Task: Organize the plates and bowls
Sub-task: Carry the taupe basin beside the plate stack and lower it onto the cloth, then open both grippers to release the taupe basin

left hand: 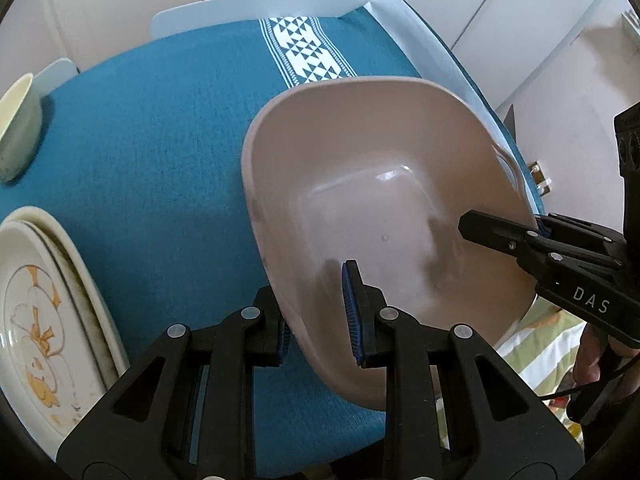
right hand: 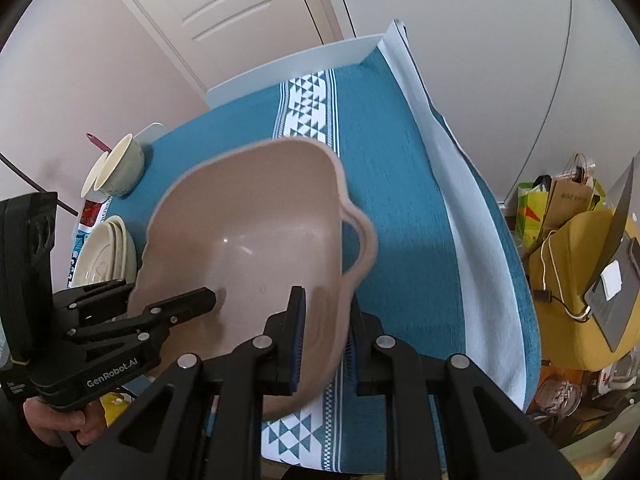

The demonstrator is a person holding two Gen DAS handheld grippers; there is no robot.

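Both hand-held grippers, left (left hand: pixel 320 312) and right (right hand: pixel 322 340), clamp the pink basin's (left hand: pixel 380 200) rim; next, set it at desk (left hand: pixel 160 140) centre, plates (left hand: pixel 40 300) at 9 o'clock.

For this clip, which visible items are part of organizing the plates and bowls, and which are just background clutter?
Part of the job:
- beige plastic basin with handles, gripped on opposite walls by left tongs and right tongs
- stack of cream oval plates with yellow flower print
- pale green ceramic bowl

Lying about:
- teal patterned tablecloth
- paper shopping bags
- yellow chair holding a laptop
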